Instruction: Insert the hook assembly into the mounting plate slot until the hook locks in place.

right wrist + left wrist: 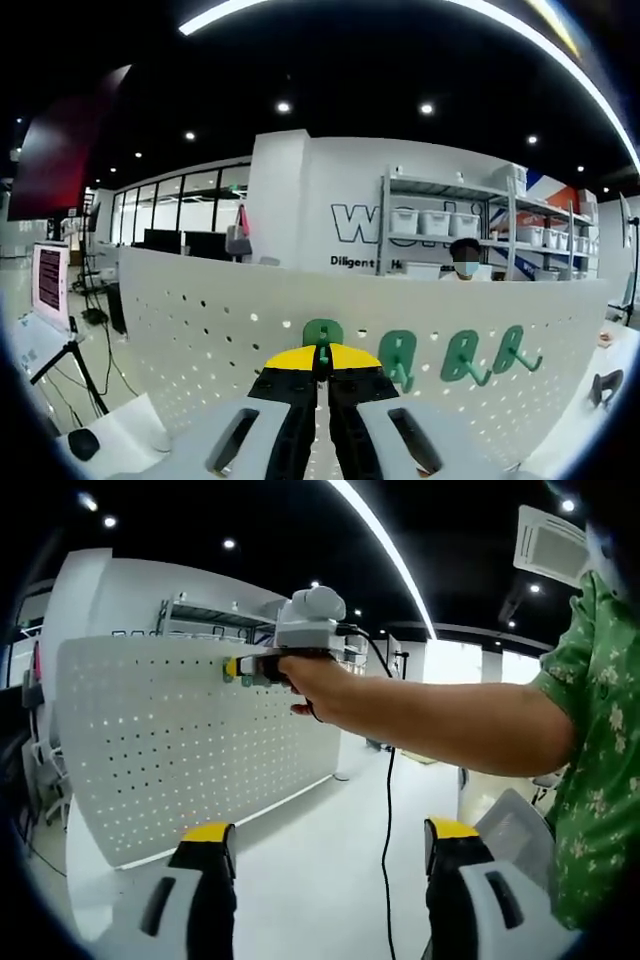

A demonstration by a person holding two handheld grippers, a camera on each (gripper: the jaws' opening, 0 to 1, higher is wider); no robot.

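A white perforated mounting plate (170, 740) stands upright at the left of the left gripper view. A person's hand holds my right gripper (235, 668) against its upper edge. In the right gripper view the plate (200, 325) spans the width, and my right gripper (322, 360) is shut on a green hook (322, 334) pressed to the plate's face. Three more green hooks (400, 355) hang on the plate to the right. My left gripper (330, 830) is open and holds nothing, well back from the plate.
The person's forearm (440, 725) and green patterned shirt (595, 760) cross the right side of the left gripper view, and a black cable (388, 810) hangs down. Behind the plate are a shelf with bins (440, 222), a person (465, 258), and a tripod (75, 365) at left.
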